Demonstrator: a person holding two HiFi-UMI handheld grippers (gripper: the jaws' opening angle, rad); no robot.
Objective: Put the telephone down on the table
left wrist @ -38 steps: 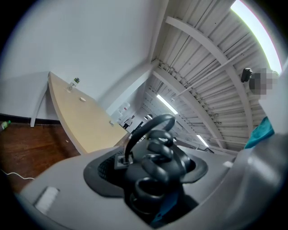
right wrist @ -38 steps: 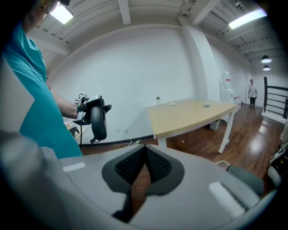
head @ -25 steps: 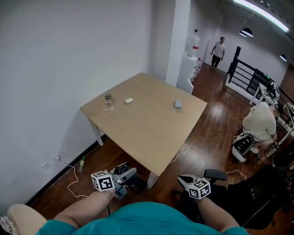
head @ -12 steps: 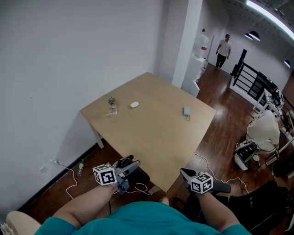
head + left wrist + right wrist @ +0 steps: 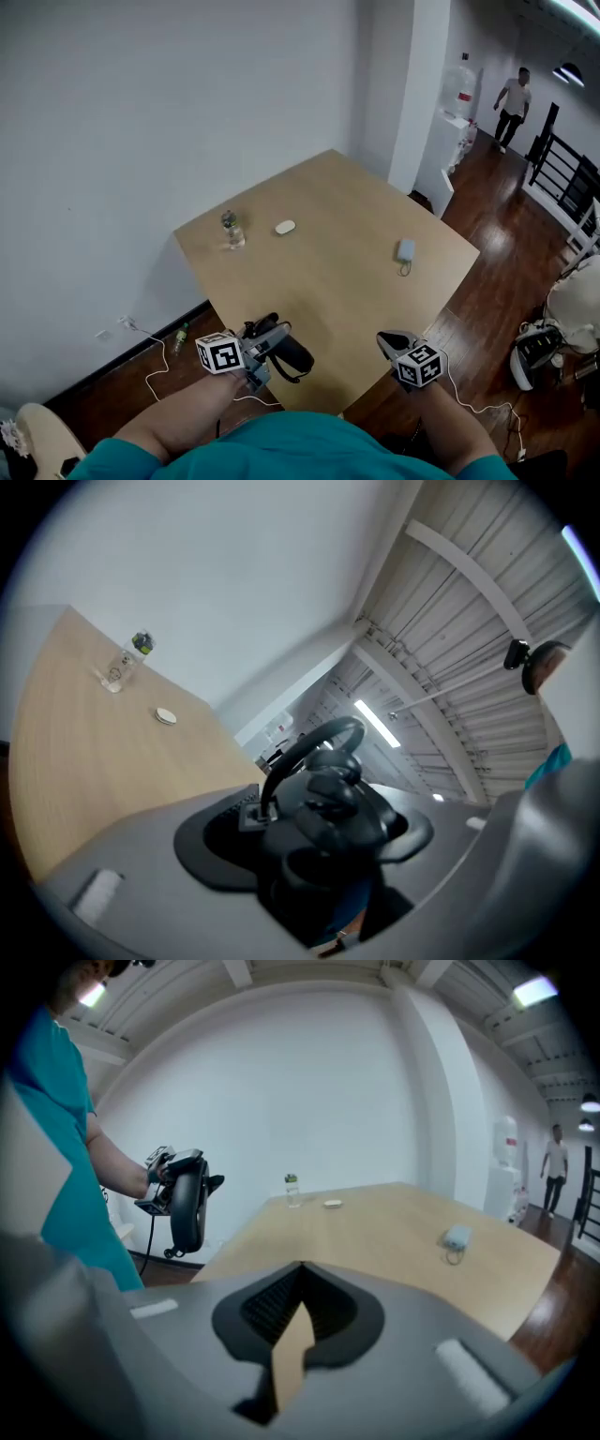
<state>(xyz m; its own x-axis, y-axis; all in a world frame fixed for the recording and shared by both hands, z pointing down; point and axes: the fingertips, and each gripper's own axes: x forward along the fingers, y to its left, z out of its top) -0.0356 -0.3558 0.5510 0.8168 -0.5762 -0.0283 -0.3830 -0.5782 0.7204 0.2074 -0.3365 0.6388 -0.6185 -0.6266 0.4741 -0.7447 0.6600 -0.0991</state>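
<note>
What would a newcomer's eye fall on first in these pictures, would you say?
The black telephone clamped in the left gripper, by the near edge of the wooden table. Then the few small things on it: a clear bottle and a white disc toward the wall, a grey device nearer the right edge.

The black telephone (image 5: pixel 289 351), upright in the left gripper (image 5: pixel 272 339), hovers by the near edge of the table (image 5: pixel 347 244).
</note>
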